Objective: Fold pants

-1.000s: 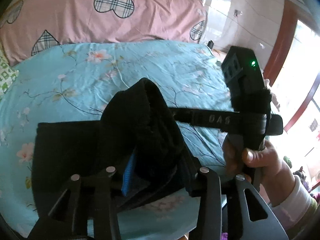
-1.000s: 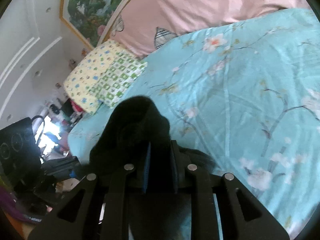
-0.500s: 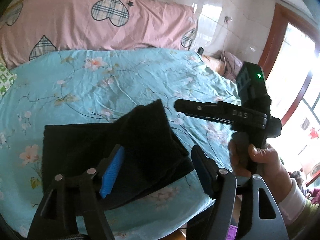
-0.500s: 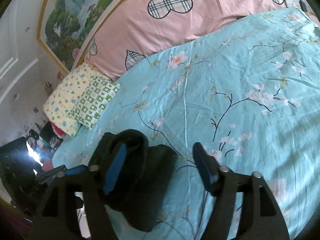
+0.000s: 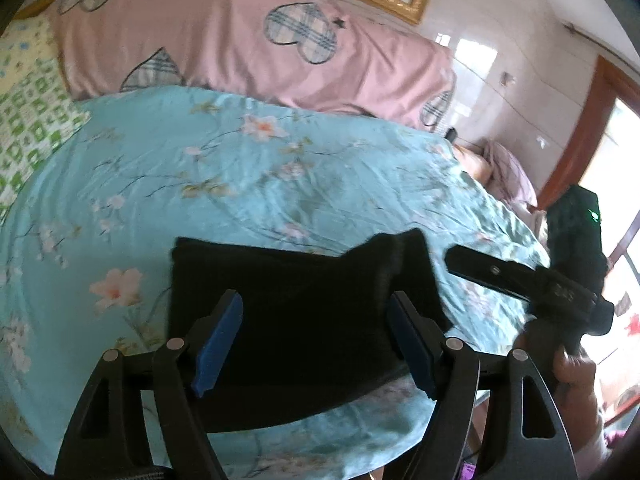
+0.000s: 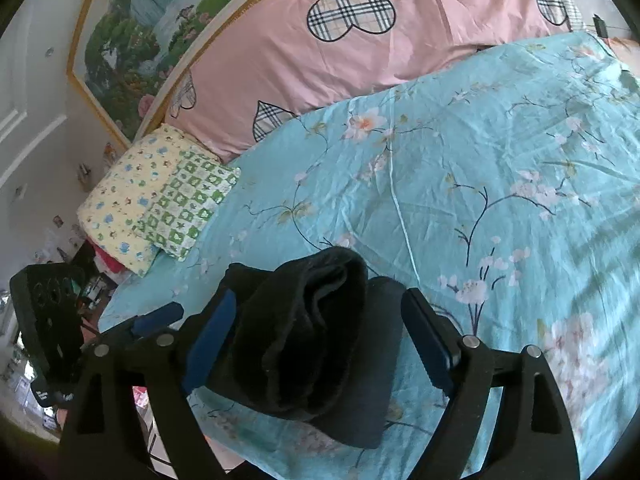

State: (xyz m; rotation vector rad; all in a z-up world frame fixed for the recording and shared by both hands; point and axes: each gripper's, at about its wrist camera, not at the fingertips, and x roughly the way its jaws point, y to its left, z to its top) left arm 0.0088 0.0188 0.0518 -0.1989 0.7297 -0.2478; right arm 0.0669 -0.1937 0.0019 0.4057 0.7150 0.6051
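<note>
The black pants (image 5: pixel 296 308) lie folded into a compact stack on the blue floral bedspread (image 5: pixel 248 176), near the bed's front edge. My left gripper (image 5: pixel 314 340) is open and empty, hovering just above and in front of the stack. My right gripper (image 6: pixel 320 344) is open and empty too, with the rumpled top fold of the pants (image 6: pixel 312 332) lying between its blue pads, not touching them. The right gripper's body (image 5: pixel 532 280) also shows at the right in the left wrist view, held by a hand.
A pink quilt with plaid hearts (image 5: pixel 248 48) lies along the head of the bed. Patterned pillows (image 6: pixel 160 204) sit at the bed's left corner. A framed painting (image 6: pixel 160 24) hangs above. The bed's front edge (image 5: pixel 320 440) is just beneath the grippers.
Both grippers were shut on the lifted pants a second ago. They opened, let the cloth drop onto the stack, and drew back and up.
</note>
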